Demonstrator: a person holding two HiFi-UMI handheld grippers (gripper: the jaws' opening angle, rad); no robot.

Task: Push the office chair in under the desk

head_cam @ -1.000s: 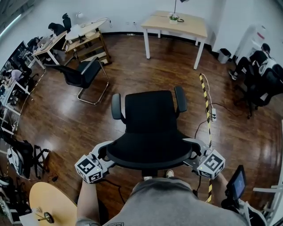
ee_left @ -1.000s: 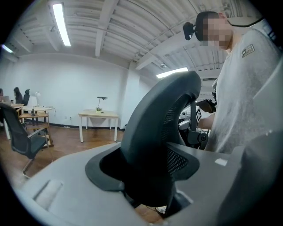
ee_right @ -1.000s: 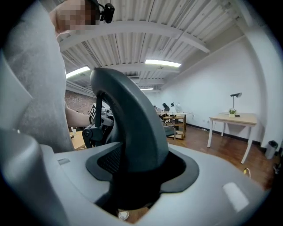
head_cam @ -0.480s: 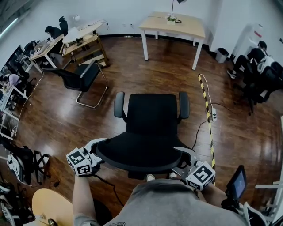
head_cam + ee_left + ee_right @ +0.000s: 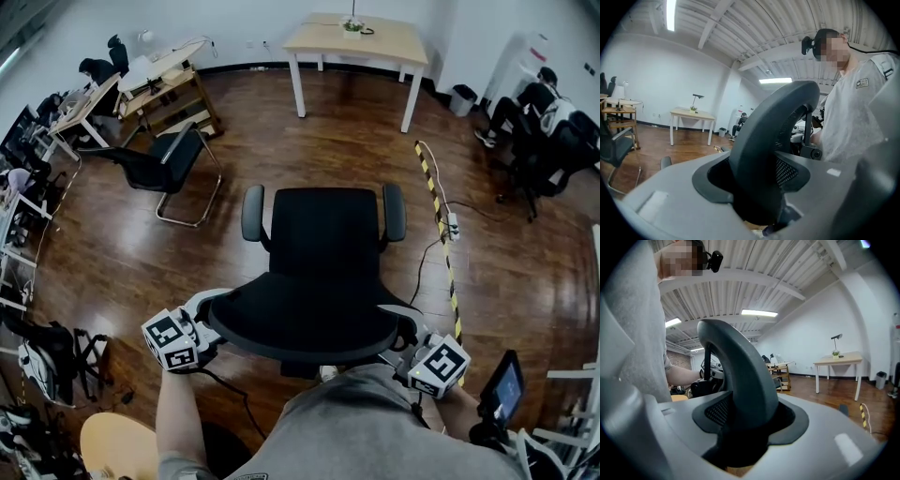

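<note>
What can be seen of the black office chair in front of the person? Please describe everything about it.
The office chair is black, with a padded-looking seat, two armrests and a mesh backrest in a smooth dark rim. It stands upright on the wooden floor, facing away from the person; its base is hidden. The left gripper and right gripper each grip the backrest's top rim, at its two ends; the left jaws are closing on it.
</note>
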